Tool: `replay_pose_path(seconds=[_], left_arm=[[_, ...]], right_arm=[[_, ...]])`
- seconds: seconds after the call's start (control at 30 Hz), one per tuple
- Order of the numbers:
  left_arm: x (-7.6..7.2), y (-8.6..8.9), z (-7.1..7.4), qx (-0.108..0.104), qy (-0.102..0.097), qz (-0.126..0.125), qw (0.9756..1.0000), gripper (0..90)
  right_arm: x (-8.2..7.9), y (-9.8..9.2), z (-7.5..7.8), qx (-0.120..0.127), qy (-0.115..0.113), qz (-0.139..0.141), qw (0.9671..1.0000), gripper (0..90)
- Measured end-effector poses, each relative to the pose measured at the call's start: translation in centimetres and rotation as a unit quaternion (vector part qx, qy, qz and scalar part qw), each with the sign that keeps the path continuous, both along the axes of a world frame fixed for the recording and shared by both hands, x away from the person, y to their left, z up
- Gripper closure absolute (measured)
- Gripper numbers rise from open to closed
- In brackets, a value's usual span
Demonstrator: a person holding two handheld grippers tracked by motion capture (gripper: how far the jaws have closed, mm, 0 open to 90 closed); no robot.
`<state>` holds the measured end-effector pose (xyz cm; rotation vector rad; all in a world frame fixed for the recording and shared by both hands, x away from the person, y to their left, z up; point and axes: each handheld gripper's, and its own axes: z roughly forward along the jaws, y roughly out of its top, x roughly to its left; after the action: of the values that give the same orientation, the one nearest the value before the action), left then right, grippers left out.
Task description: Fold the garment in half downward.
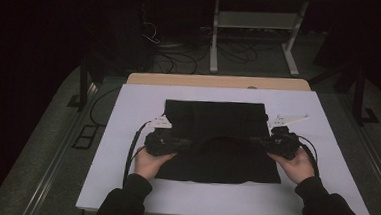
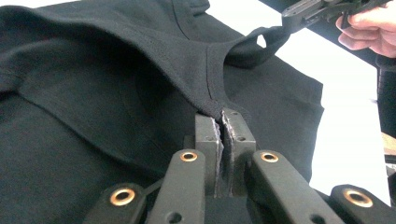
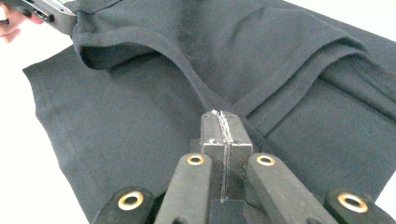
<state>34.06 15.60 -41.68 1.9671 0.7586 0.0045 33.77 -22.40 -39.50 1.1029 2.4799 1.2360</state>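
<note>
Black knit garment on white tabletop — left gripper and right gripper jaws each pinching its edge; thin bite could slip — fold skews.

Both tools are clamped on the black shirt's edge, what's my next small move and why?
Probably lower both together and lay the fold flat. The left tool and right tool each pinch the hem of the black shirt, and the held edge hangs raised above the lower layer, not yet resting on it.
</note>
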Motion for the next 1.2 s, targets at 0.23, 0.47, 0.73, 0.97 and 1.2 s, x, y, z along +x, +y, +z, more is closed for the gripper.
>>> replay_pose_path(seconds=[0.23,0.47,0.73,0.97,1.2], left_arm=[[-0.6,0.0,0.0,0.012,-0.002,-0.011,0.9999,85.1],[-1.2,0.4,0.0,0.018,-0.002,-0.013,0.9998,84.6],[-2.2,0.8,-0.1,0.034,0.002,-0.025,0.9991,84.6],[-3.1,0.4,-0.2,0.051,0.006,-0.043,0.9978,84.6],[-3.5,0.7,-0.5,0.060,0.013,-0.054,0.9967,84.6]], right_arm=[[-0.6,-0.3,-0.5,0.004,0.010,0.000,0.9999,88.5],[-1.2,-0.1,-0.9,0.001,0.020,0.005,0.9998,88.5],[-2.3,0.2,-1.0,-0.004,0.025,0.017,0.9995,88.7],[-2.9,0.4,-1.4,-0.005,0.040,0.030,0.9987,88.8],[-3.5,0.8,-1.7,-0.006,0.051,0.043,0.9978,88.9]])
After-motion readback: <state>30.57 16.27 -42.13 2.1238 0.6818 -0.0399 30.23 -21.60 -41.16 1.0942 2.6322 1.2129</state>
